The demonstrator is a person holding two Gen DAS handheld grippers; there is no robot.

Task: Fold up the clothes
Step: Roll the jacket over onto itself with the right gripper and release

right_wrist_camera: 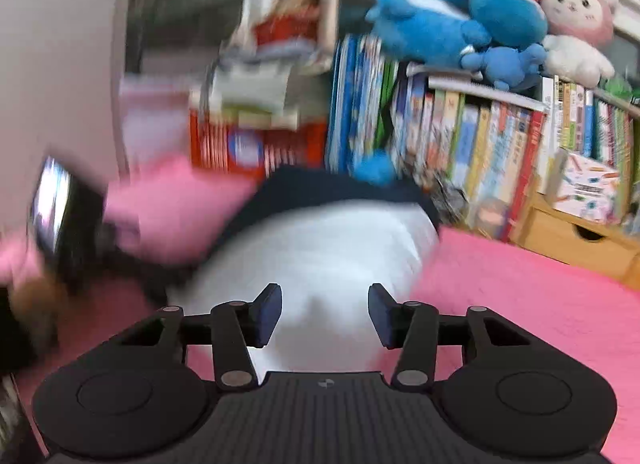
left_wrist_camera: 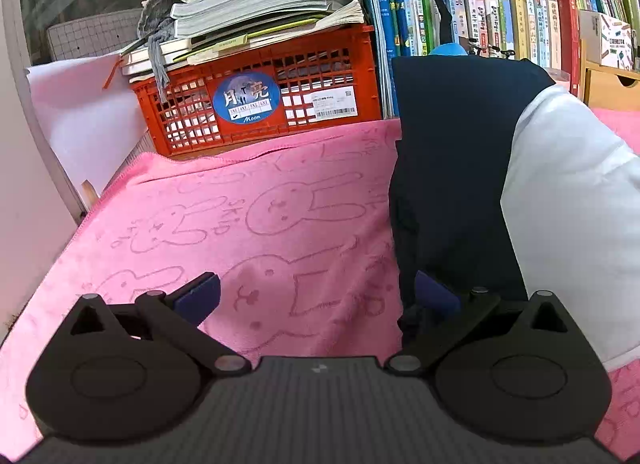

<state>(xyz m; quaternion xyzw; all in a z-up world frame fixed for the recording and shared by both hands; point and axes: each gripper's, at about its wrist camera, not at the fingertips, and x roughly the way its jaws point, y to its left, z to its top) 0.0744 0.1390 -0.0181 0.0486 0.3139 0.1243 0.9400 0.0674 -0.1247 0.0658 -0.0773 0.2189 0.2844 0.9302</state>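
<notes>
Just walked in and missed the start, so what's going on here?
A person with a tool in each hand is folding a navy and white garment on a pink towel. Both the left tool and the right tool are open and hold nothing; the right view is motion-blurred.

Your left gripper [left_wrist_camera: 316,300] sits low and roughly level, pointing forward, with its jaws spread wide. The left blue pad [left_wrist_camera: 200,298] shows in full; the right pad [left_wrist_camera: 434,296] is partly in shadow, its tip hard to make out. Nothing is held between them.

Your right gripper [right_wrist_camera: 325,314] also points forward, tipped a little downward. Its jaws stand apart, though narrower than the left's, both pads [right_wrist_camera: 268,314] clear and facing each other across an empty gap. The right wrist view is smeared with motion blur, heaviest on its left side, while the gripper body itself stays sharp.
</notes>
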